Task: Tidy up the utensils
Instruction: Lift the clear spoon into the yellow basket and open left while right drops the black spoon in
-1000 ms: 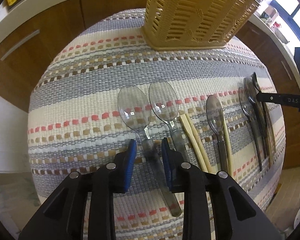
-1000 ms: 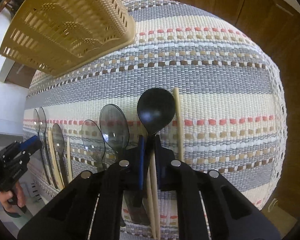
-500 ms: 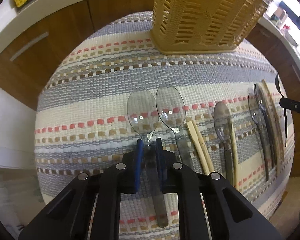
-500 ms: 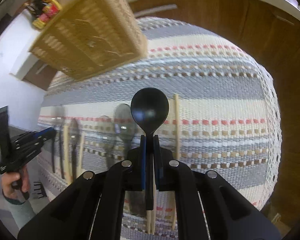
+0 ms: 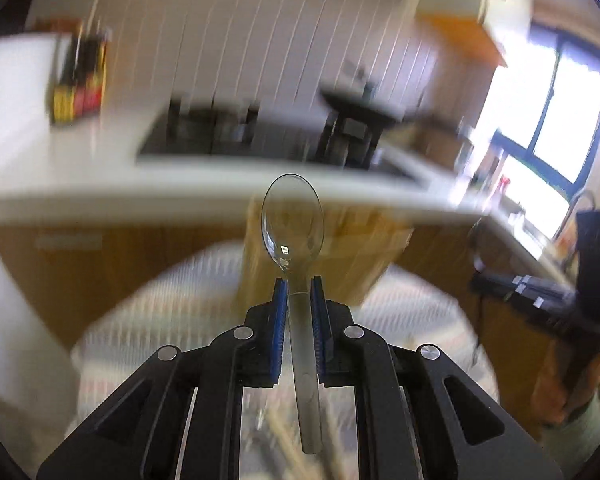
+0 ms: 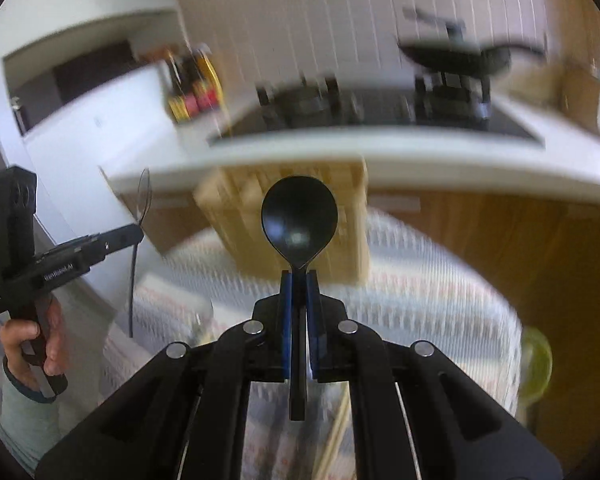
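Two spoons held aloft, one per tool.
The left tool (image 5: 299,300) pinches a clear spoon (image 5: 293,218); the right tool (image 6: 299,292) pinches a black spoon (image 6: 299,222), both above the striped bench (image 6: 432,292), before what seems, through blur, the basket (image 6: 236,208).

A table under a striped woven cloth (image 6: 440,304) — a yellow slatted basket (image 6: 236,216) on it.

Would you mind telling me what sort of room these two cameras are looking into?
Most likely a home kitchen: a hob set into a white counter, a black pan on it, and wooden cabinets below.
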Demonstrator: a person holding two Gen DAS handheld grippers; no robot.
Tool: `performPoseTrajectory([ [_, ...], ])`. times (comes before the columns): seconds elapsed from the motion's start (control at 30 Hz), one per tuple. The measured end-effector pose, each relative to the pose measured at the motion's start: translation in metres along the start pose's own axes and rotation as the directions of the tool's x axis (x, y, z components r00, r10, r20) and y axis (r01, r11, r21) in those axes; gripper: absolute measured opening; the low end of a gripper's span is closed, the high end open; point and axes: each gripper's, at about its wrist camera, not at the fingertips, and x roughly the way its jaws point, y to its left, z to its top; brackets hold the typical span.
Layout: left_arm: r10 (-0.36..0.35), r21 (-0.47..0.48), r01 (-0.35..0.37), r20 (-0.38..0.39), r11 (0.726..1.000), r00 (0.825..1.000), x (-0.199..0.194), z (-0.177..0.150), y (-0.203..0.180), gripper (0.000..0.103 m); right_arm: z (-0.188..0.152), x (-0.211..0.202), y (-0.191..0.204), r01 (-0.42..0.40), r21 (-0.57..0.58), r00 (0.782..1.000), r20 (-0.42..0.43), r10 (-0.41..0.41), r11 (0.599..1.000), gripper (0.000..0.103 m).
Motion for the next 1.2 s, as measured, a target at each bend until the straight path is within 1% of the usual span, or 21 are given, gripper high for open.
performPoseTrajectory([
  [0.07,0.015,0.026,-0.018,0.106,0.999,0.994,-0.003,0.017,-0.015,0.010,0.014,0.000,0.001,-0.007,-0.006,0.998,0.066,0.007,1.000,0.005],
  [0.13,0.032,0.038,-0.040,0.181,0.998,0.983,-0.003,0.031,-0.022,0.010,0.028,0.004,-0.002,-0.007,-0.007,0.990,0.138,0.008,1.000,0.005],
  [0.2,0.018,0.034,-0.027,0.233,0.999,0.972,0.006,0.039,-0.027,0.010,0.036,0.013,-0.005,0.006,-0.005,0.982,0.188,-0.005,1.000,0.005],
  [0.3,0.038,0.049,-0.055,0.299,0.997,0.954,0.019,0.042,-0.029,0.010,0.050,0.032,-0.016,0.015,0.018,0.972,0.235,-0.019,1.000,0.005],
  [0.37,0.045,0.064,-0.070,0.322,0.996,0.946,0.030,0.046,-0.030,0.010,0.060,0.052,-0.025,0.016,0.042,0.968,0.251,-0.026,0.999,0.005],
  [0.47,0.061,0.085,-0.095,0.335,0.992,0.940,0.045,0.047,-0.023,0.010,0.074,0.070,-0.036,0.025,0.074,0.963,0.267,-0.044,0.997,0.005],
  [0.57,0.074,0.072,-0.105,0.348,0.992,0.935,0.062,0.049,-0.011,0.010,0.079,0.092,-0.045,0.035,0.091,0.961,0.270,-0.058,0.995,0.005],
  [0.67,0.090,0.050,-0.115,0.356,0.992,0.930,0.076,0.046,-0.001,0.010,0.077,0.107,-0.047,0.055,0.091,0.961,0.265,-0.078,0.994,0.005],
  [0.83,0.093,0.037,-0.112,0.340,0.993,0.936,0.094,0.038,0.007,0.010,0.068,0.125,-0.045,0.085,0.077,0.960,0.259,-0.102,0.993,0.005],
  [0.97,0.088,0.037,-0.105,0.329,0.994,0.940,0.101,0.031,0.010,0.010,0.062,0.133,-0.045,0.083,0.065,0.964,0.247,-0.096,0.994,0.005],
  [1.03,0.085,0.042,-0.104,0.321,0.994,0.943,0.102,0.028,0.010,0.011,0.059,0.132,-0.043,0.085,0.054,0.964,0.248,-0.096,0.995,0.005],
  [1.1,0.070,0.038,-0.086,0.310,0.996,0.948,0.102,0.026,0.012,0.011,0.055,0.129,-0.042,0.094,0.039,0.961,0.256,-0.101,0.995,0.006],
  [1.17,0.054,0.029,-0.066,0.299,0.997,0.953,0.100,0.025,0.015,0.011,0.054,0.125,-0.043,0.088,0.036,0.963,0.253,-0.095,0.995,0.006],
  [1.2,0.056,0.028,-0.068,0.300,0.997,0.952,0.099,0.024,0.015,0.011,0.052,0.123,-0.044,0.080,0.042,0.964,0.250,-0.088,0.996,0.006],
])
